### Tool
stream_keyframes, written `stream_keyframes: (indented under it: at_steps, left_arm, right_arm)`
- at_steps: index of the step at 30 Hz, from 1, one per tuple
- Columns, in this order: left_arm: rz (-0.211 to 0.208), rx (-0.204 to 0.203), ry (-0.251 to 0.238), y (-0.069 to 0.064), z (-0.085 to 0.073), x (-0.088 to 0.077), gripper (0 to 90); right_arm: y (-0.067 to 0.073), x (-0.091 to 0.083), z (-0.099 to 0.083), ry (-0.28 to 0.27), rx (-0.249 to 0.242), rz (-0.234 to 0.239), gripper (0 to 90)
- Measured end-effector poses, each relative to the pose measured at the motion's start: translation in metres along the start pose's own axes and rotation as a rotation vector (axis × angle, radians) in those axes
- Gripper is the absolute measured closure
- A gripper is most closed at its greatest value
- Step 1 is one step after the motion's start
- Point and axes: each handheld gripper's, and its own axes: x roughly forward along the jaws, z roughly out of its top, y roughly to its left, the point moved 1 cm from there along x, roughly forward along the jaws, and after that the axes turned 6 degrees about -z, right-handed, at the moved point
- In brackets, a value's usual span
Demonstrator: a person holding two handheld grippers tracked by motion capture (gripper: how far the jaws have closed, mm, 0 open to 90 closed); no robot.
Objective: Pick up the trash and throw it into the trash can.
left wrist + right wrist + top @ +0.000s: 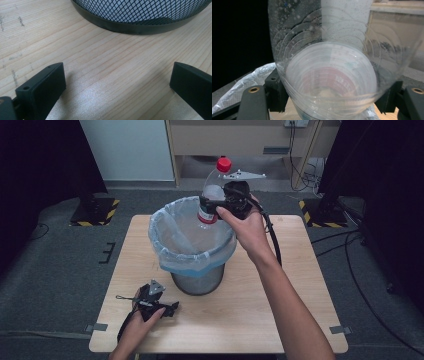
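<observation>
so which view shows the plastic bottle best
The high view: the whole plastic bottle shows there, red cap up, clamped by the right gripper above the lined bin. The right gripper view gives a blurred close-up of its clear wall between the jaws. The left gripper view shows the bin's mesh base.

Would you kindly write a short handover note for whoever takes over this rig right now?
Right tool: shut on the clear plastic bottle with a red cap, holding it tilted above the black mesh wastebasket lined with a translucent bag.
Left tool: open, holding nothing, low over the light wooden table in front of the basket.
Done: bottle gripped and brought over the bin's opening.
Left: lower it somewhat, open the jaws so it falls into the liner, then draw the right tool back. The basket looks steady, so the left tool probably need not brace it.
</observation>
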Motion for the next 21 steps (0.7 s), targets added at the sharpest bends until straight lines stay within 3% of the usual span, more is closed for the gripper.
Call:
stream_keyframes:
  at_steps: [21]
  left_arm:
    - [0.0,0.0,0.0,0.0,0.0,0.0,0.0]
  right_arm:
    - [0.002,0.012,-0.022,0.056,-0.023,0.018,27.4]
